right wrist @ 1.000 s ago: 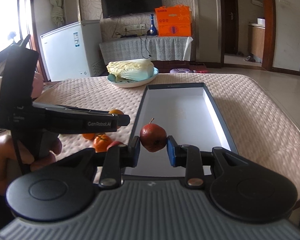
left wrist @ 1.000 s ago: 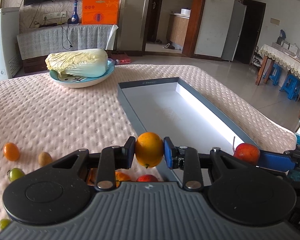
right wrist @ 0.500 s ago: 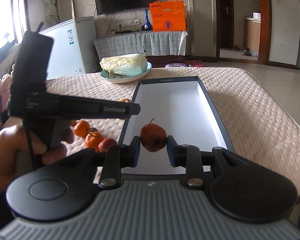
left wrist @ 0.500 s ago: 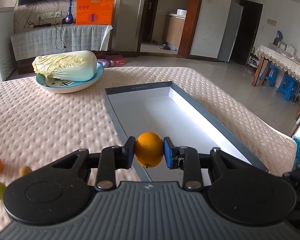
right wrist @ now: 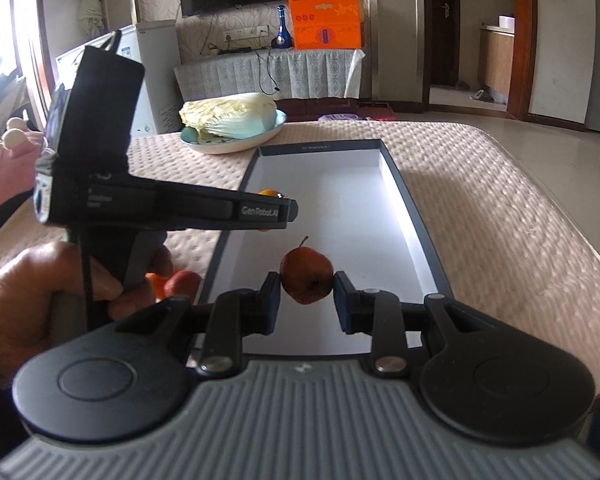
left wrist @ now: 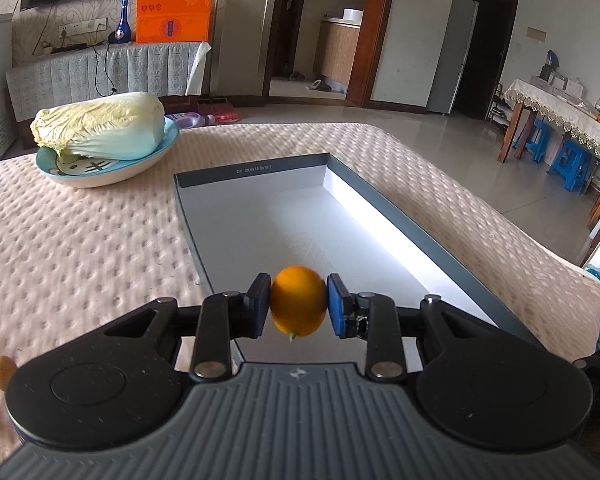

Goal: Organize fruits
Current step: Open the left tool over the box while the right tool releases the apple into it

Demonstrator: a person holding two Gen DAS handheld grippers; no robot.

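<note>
Fruits are held above the near end of the grey tray [left wrist: 428, 236]. On the left, the left gripper [left wrist: 299, 306] pinches an orange [left wrist: 298, 306] between its pads. To the right, the right gripper [right wrist: 307, 293] has its jaws around a red apple [right wrist: 307, 277], but a small gap shows at the right pad. Beyond the tray's far left corner, a cabbage [left wrist: 100, 126] lies on a plate [left wrist: 100, 170].

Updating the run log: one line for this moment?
left gripper: holds round orange fruit | right gripper: holds small red apple | both over grey tray

Left hand [right wrist: 40, 304] hides fruits [right wrist: 182, 282] beside tray [right wrist: 400, 184].
</note>
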